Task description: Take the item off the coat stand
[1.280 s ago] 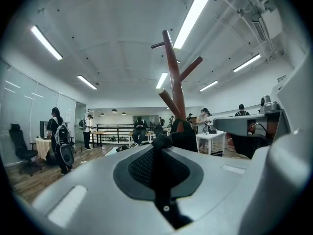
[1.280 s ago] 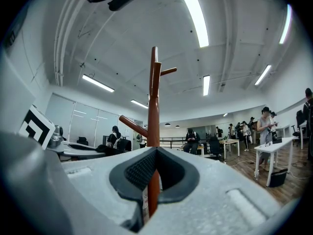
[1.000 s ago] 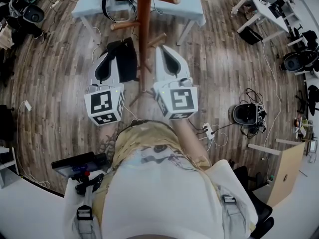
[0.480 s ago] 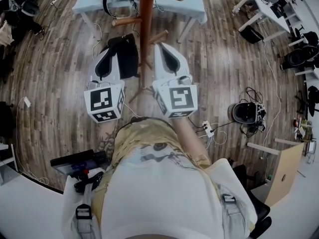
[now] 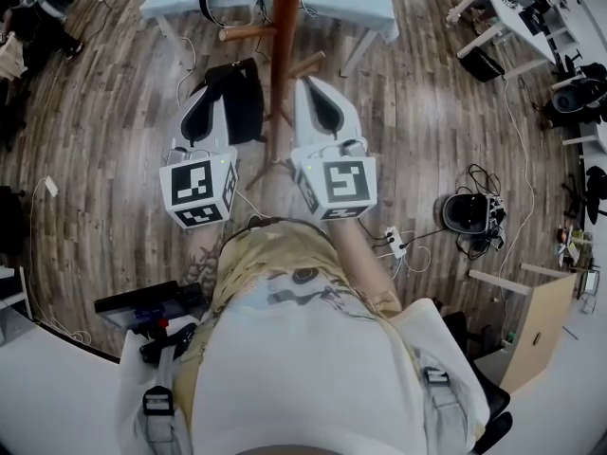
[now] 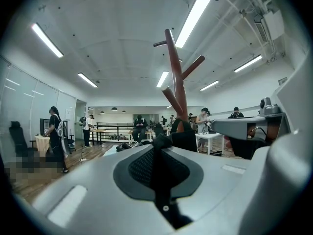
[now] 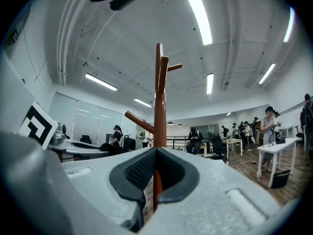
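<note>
Straight ahead of the person, a tall brown wooden coat stand with angled pegs point(image 5: 279, 55) rises from the wood-plank floor point(image 5: 114, 150), with a pale blue table point(image 5: 372, 8) behind it. Both grippers are raised toward the pole, one on each side. The left gripper point(image 5: 205, 112) sits just left of the pole. In the left gripper view point(image 6: 159, 142) its jaws are pressed together and pinch a fold of a black fabric item with a strap loop point(image 6: 188, 138) at their tips. That item bulges just beyond the tips, in front of the stand's pole point(image 6: 177, 82). From the head view the black item point(image 5: 237, 98) hangs close against the left side of the pole, below a peg that sticks out to the left point(image 5: 245, 34), and overlaps the inner edge of the left gripper. Whether its strap is looped over a peg cannot be told. The right gripper point(image 5: 315, 91) is just right of the pole, its tip near a short lower peg point(image 5: 305, 64). In the right gripper view point(image 7: 156, 151) its pads meet at the tips with nothing between them. The brown pole point(image 7: 159, 97) stands beyond and shows through the narrow slit lower down. A white power strip point(image 5: 392, 245) and a black round device with cables point(image 5: 467, 216) lie on the floor to the right. Several people stand or sit at desks far back in the room point(image 7: 268, 124).
</note>
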{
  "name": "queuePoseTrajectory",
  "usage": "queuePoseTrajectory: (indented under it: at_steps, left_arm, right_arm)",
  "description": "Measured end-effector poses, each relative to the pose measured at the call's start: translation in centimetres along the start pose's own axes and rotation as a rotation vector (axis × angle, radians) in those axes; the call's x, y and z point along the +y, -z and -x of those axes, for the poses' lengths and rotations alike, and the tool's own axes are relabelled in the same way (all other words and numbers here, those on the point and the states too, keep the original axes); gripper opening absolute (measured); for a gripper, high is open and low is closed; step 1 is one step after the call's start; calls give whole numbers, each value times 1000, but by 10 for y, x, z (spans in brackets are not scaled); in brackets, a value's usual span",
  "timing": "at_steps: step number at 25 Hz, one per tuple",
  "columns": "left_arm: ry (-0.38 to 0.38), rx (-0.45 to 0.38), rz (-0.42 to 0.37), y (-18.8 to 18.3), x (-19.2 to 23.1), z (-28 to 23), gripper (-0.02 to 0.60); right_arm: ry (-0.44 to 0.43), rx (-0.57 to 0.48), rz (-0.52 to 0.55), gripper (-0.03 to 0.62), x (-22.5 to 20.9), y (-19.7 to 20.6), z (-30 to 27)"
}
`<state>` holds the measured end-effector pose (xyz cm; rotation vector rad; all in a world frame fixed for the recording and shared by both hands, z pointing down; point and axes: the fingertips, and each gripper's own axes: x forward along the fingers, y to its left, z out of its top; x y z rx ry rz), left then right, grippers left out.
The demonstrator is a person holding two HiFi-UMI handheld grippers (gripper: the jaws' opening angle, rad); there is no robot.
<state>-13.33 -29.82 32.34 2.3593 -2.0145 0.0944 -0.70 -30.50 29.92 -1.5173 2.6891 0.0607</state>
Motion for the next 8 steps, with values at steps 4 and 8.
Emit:
queuePoseTrajectory:
  at_steps: [4, 8]
  left_arm:
    - [2, 0, 2, -1, 0, -1, 8]
    - [2, -6, -1, -2, 1, -3, 8]
  right_arm:
    - [3, -2, 3, -5, -2, -2, -1]
    - [5, -4, 6, -5, -2, -2, -2]
